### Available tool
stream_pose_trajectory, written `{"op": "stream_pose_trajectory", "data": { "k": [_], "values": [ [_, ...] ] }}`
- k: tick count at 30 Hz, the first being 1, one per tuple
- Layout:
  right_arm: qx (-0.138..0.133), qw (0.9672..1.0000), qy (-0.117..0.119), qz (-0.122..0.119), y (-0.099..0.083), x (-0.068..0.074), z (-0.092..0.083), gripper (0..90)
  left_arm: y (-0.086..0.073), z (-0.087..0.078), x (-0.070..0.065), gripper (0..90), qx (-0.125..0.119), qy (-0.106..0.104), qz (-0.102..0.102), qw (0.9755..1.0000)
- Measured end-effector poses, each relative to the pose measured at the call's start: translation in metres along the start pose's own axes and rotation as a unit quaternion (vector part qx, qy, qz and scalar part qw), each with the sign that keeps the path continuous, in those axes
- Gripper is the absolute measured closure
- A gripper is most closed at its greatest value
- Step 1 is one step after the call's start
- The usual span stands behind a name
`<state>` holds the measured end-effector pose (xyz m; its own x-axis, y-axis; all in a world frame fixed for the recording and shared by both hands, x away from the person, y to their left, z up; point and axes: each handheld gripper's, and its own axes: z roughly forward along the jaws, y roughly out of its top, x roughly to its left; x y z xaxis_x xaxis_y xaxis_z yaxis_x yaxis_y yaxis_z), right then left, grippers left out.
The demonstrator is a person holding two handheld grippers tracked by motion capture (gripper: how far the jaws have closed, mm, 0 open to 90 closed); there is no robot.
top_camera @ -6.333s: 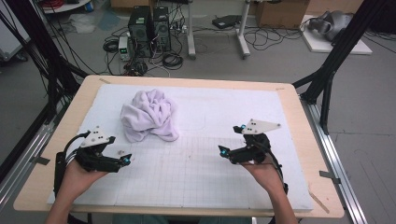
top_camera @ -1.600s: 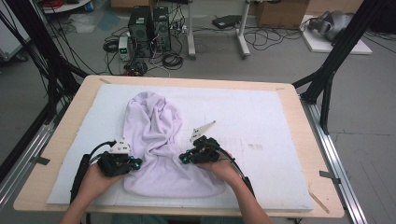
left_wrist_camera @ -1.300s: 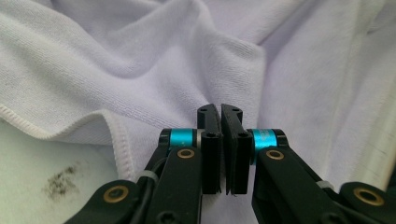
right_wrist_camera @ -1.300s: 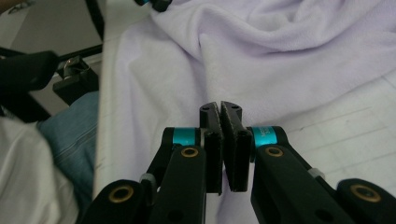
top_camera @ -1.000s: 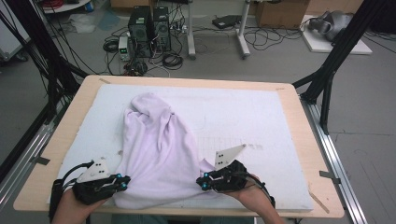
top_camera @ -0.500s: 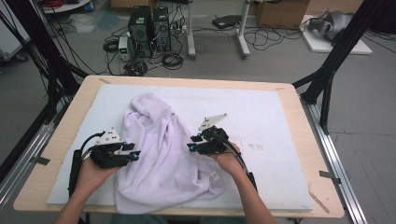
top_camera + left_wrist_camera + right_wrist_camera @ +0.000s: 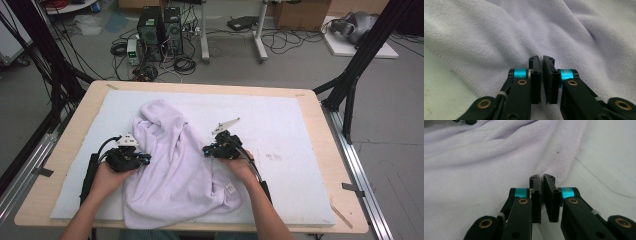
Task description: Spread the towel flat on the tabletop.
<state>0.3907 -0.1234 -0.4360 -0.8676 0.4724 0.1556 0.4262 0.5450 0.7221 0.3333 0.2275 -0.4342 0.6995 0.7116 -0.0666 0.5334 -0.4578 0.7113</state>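
Note:
A pale lilac towel [image 7: 175, 170] lies rumpled on the white mat [image 7: 300, 125], running from mid-table to the front edge. At its left side my left gripper [image 7: 145, 159] has just closed. In the left gripper view its jaws [image 7: 541, 58] stand pressed together over the towel [image 7: 499, 32], tips down in the cloth. My right gripper [image 7: 206, 149] sits at the towel's right side and has also just closed. Its tips [image 7: 541, 177] meet at the hemmed edge of the towel [image 7: 474, 170]. How much cloth lies between the pads is hidden.
The wooden table's rim [image 7: 320, 120] frames the mat. A small white label [image 7: 230, 188] shows on the towel near the front. Black frame posts [image 7: 350, 85] rise at the right, and computers and cables [image 7: 160, 30] sit on the floor behind.
Since a second ago both hands have left the front edge and moved up to the towel's middle sides. The towel's near part has gone slack and wrinkled.

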Motion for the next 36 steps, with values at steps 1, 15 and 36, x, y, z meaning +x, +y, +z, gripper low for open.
{"op": "stream_pose_trajectory", "data": {
  "k": [1, 15, 36],
  "values": [
    [0.000, 1.0000, 0.000, 0.000, 0.000, 0.000, 0.000, 85.8, 0.000, -0.002, -0.001, 85.9, -0.003, 0.001, -0.001, 1.0000],
    [-0.028, 0.9967, -0.055, -0.054, -0.037, 0.046, -0.118, 85.8, -0.002, -0.039, -0.043, 86.8, -0.058, -0.025, 0.025, 0.9977],
    [-0.021, 0.9980, -0.034, -0.048, -0.016, 0.024, -0.082, 58.7, 0.007, -0.031, -0.030, 54.9, -0.032, -0.003, 0.029, 0.9991]
  ]
}}
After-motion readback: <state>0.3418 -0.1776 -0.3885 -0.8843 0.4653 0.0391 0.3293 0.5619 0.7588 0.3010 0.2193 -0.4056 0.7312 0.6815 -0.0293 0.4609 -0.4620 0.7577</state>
